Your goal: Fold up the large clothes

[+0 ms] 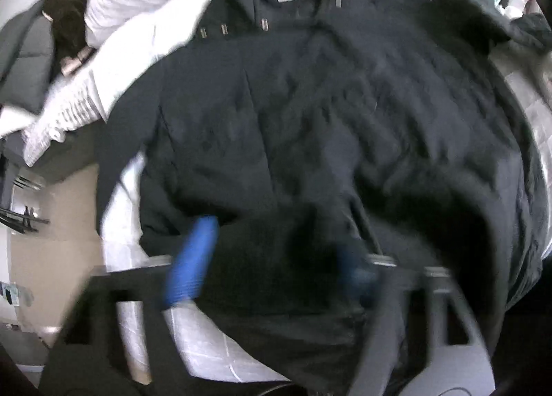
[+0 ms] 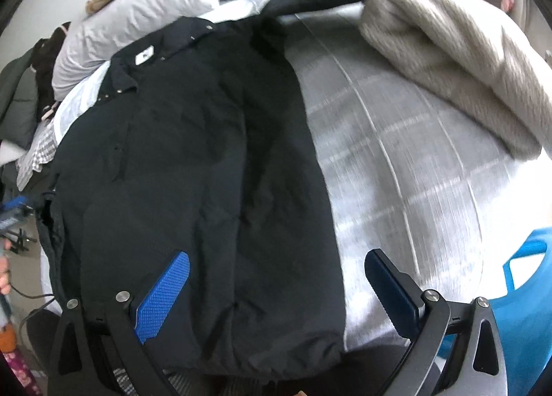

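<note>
Left gripper clamps the dark jacket hem on the bed, while right gripper hovers above it with jaws apart.

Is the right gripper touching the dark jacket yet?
Cannot tell. In the right wrist view the right gripper has open fingers straddling the dark jacket hem; neither contact nor gap shows plainly.

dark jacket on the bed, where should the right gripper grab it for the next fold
Likely the bottom hem corner of the dark jacket on its right edge, coming from above. That edge lies flat and straight on the grey bedspread, and the open right gripper is already above it.
</note>
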Tool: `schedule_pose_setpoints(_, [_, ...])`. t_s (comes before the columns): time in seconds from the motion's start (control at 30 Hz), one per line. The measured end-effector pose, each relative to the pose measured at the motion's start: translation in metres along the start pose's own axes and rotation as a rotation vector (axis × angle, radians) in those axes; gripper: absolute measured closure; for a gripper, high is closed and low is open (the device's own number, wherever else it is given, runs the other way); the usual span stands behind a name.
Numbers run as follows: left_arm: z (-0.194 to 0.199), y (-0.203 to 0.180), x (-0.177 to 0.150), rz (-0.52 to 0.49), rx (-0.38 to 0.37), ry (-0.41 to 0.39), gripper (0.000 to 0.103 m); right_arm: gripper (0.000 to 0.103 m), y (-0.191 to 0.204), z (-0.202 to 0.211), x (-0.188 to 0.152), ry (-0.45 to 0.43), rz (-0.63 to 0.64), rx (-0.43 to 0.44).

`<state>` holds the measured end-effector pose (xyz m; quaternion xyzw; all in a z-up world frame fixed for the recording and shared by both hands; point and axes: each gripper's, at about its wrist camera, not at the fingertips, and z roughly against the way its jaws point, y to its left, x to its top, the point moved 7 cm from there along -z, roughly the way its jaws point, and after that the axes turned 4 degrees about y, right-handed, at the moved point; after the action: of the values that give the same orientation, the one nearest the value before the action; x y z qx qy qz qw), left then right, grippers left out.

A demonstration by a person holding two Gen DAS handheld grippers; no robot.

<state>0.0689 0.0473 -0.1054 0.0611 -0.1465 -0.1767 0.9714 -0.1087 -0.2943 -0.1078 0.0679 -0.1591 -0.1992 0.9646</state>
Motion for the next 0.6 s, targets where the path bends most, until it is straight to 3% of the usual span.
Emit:
schedule_pose_setpoints(0.07, [0.0,0.015,-0.016,0.059,-0.094,0.018,0.088,0.0,-0.005,0.002,-0.001,-0.003,-0.003,0.002])
schedule_pose_setpoints(0.1, [0.005,0.023,-0.023,0.077,-0.112,0.007,0.091,0.0,-0.007,0.003,-0.001,-0.006,-0.003,0.0])
schedule_pose_setpoints(0.23, [0.029,0.067,-0.07,0.146,-0.115,-0.016,0.091,0.0,-0.015,0.0,-0.002,0.01,-0.015,-0.006])
schedule_pose_setpoints(0.37, [0.037,0.104,-0.138,0.204,-0.104,0.047,0.091,0.0,-0.021,-0.001,-0.008,0.023,-0.021,-0.016])
schedule_pose_setpoints(0.43, [0.032,0.121,-0.179,0.226,-0.081,0.117,0.085,0.0,-0.023,0.001,-0.014,0.027,-0.029,-0.013])
schedule_pose_setpoints(0.47, [0.031,0.126,-0.192,0.234,-0.076,0.14,0.069,0.0,-0.023,0.001,-0.017,0.03,-0.032,-0.009])
schedule_pose_setpoints(0.5, [0.031,0.13,-0.202,0.249,-0.071,0.141,0.053,0.0,-0.024,0.001,-0.021,0.034,-0.036,-0.006])
schedule_pose_setpoints(0.6, [0.049,0.141,-0.217,0.298,-0.058,0.071,0.04,0.0,-0.02,0.004,-0.035,0.05,-0.045,0.008])
